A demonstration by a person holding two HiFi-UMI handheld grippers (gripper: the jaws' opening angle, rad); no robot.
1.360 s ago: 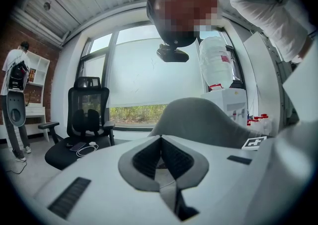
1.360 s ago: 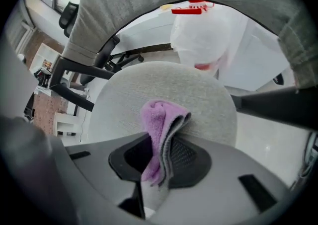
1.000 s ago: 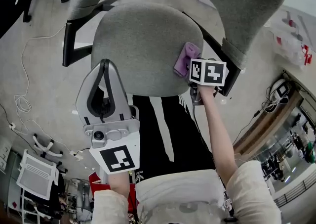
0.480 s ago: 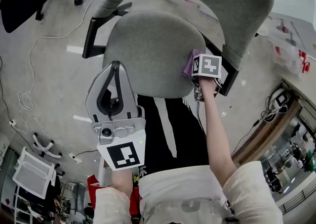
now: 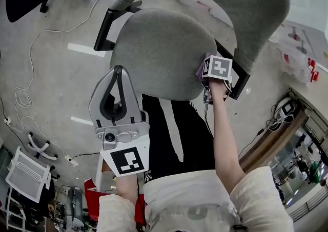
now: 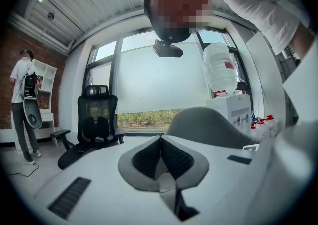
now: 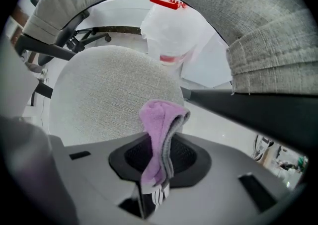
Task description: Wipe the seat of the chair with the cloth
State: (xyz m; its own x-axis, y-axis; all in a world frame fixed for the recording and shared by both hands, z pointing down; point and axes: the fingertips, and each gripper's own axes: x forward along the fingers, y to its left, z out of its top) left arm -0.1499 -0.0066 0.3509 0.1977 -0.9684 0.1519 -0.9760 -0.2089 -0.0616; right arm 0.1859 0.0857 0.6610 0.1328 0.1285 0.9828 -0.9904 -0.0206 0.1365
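Wiping judged mid-course: purple fleece cloth [image 7: 158,129], pinched by right gripper [image 7: 156,169] fingers, is held at three-o'clock edge of grey fabric chair seat [image 5: 159,51]; left gripper [image 6: 161,157] fingers pressed together, empty.

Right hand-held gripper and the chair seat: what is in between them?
The purple cloth, pinched in the right hand-held gripper, sticks out toward the grey seat; the right gripper view shows it.
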